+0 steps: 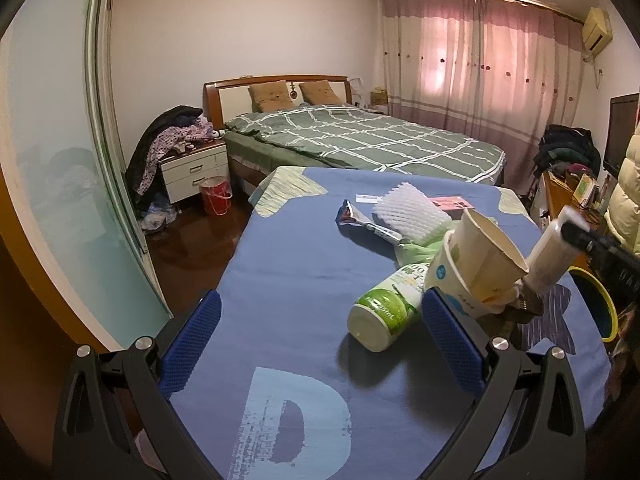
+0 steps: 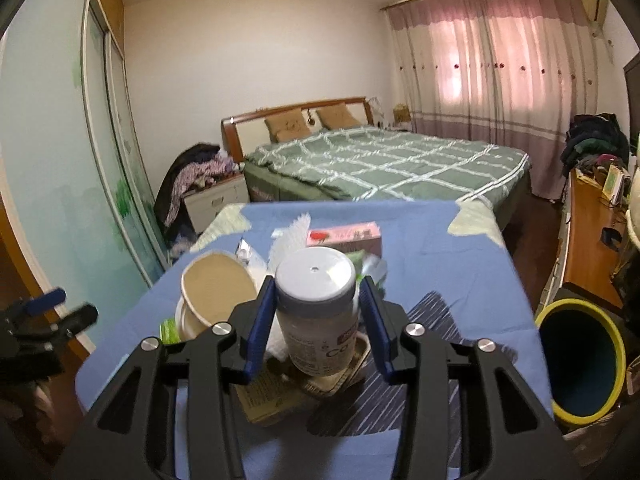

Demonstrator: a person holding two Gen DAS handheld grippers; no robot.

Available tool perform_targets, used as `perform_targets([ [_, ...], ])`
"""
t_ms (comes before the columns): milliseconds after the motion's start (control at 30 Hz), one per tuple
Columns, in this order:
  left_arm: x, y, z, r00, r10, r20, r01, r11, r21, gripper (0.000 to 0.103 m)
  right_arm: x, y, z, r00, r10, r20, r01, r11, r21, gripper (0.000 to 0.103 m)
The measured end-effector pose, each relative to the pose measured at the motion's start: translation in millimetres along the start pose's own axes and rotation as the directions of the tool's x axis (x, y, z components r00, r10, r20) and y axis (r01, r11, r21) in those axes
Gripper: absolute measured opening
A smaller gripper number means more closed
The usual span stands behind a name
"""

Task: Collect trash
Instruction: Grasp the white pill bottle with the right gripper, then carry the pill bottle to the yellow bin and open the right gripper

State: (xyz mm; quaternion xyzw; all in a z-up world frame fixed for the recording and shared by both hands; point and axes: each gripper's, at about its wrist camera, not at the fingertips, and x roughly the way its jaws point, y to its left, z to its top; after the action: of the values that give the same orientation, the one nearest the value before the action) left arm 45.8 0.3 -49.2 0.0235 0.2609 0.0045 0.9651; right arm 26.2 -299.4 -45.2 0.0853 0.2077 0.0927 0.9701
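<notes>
Trash lies on a table with a blue cloth [image 1: 288, 272]. My right gripper [image 2: 318, 320] is shut on a white plastic bottle [image 2: 316, 308] with a grey-white base, holding it above a flattened cardboard packet [image 2: 276, 396]; the bottle also shows in the left wrist view [image 1: 554, 248]. My left gripper [image 1: 320, 340] is open and empty, low over the cloth, with a lying green-and-white bottle [image 1: 384, 312] between its fingers, nearer the right one. Stacked paper cups [image 1: 480, 264] lie tipped beside that bottle. A white foam net [image 1: 408, 212], a snack wrapper [image 1: 360, 220] and a pink box [image 2: 344, 236] lie farther back.
A bin with a yellow rim and dark blue inside [image 2: 580, 360] stands at the table's right side. A bed with a green checked cover [image 1: 360, 140] is beyond the table. A red bucket [image 1: 216, 196] sits by the nightstand. A wooden desk [image 2: 592, 240] is at right.
</notes>
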Motion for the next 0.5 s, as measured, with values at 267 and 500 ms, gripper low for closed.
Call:
perform_targets([
  [267, -3, -25, -4, 0.997, -0.073, 0.022, 0.072, 0.995, 0.067, 0.099, -13, -56, 7, 0.987, -0.158, 0.037, 0.154, 0.984, 0.093, 0.041],
  [500, -3, -51, -5, 0.989, -0.144, 0.015, 0.141, 0.982, 0.129, 0.099, -8, -147, -9, 0.900, -0.436, -0.003, 0.424, 0.873, 0.242, 0.041],
])
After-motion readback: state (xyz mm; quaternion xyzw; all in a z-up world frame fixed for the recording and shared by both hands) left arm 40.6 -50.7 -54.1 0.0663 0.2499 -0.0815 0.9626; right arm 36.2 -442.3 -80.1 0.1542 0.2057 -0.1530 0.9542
